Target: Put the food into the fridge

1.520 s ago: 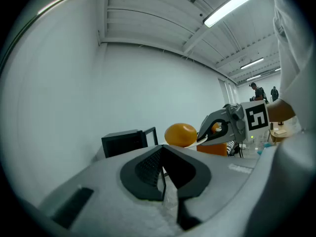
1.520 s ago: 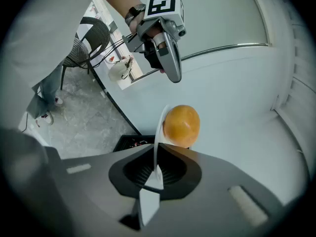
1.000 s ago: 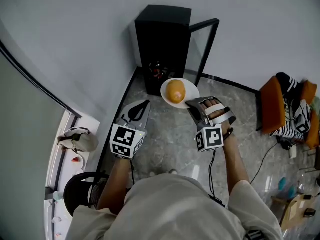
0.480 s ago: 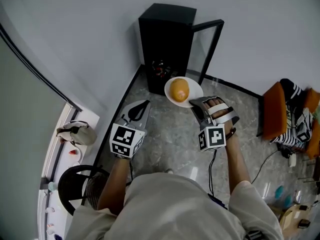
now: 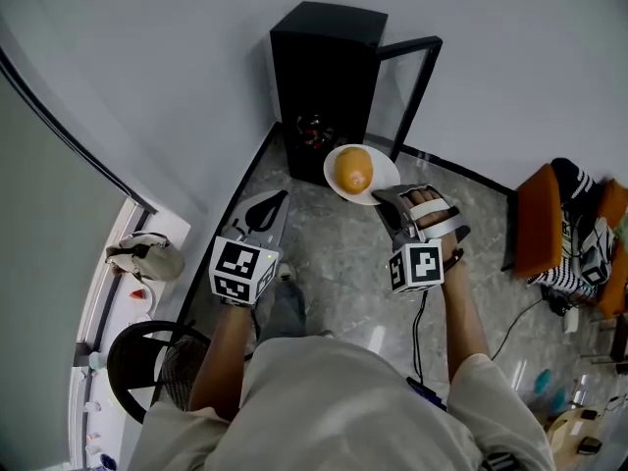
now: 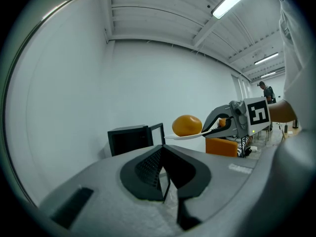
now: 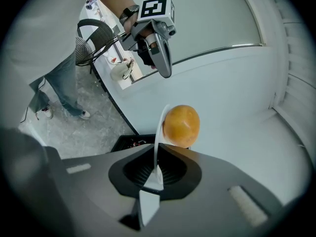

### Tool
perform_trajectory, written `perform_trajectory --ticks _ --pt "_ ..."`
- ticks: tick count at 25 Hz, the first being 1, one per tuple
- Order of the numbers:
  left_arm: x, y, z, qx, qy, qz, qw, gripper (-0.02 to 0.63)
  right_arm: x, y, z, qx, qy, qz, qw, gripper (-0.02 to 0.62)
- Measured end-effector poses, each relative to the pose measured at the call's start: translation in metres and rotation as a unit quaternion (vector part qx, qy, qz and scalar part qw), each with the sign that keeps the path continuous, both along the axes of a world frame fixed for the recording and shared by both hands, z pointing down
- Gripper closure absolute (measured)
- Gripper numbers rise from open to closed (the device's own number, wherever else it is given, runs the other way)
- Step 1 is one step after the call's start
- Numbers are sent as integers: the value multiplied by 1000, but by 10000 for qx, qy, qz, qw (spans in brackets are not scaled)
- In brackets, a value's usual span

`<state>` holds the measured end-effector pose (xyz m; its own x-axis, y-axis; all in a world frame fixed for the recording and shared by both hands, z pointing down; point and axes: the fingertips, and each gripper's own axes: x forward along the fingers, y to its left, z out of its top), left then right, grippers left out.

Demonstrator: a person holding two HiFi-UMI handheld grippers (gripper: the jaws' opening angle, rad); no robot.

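A black mini fridge stands against the wall, its glass door swung open to the right. Small dark items sit low inside it. My right gripper is shut on the rim of a white plate, which carries a round orange fruit just in front of the fridge opening. The right gripper view shows the plate edge-on between the jaws, with the fruit on it. My left gripper hangs to the left, shut and empty. In its own view the fruit and the fridge lie ahead.
An orange chair with striped cloth stands at the right. A black round mesh seat and a white ledge with a bag are at the lower left. A cable trails over the grey stone floor.
The right gripper has carried the plate and fruit a little closer to the fridge. The person's leg has stepped forward beneath the left gripper.
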<state>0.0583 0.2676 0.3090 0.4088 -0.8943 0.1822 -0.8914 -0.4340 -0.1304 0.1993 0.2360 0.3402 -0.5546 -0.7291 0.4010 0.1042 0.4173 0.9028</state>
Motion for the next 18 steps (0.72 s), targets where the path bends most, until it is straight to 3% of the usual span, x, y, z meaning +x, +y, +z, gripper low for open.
perform_trajectory --ticks 10,18 --pt "-39 -81 6 10 -11 -76 10000 601 -21 -74 4 78 12 140 9999 572" --pt "-79 -166 5 107 -48 2 9999 601 -65 -156 -4 220 -77 270 9994 572"
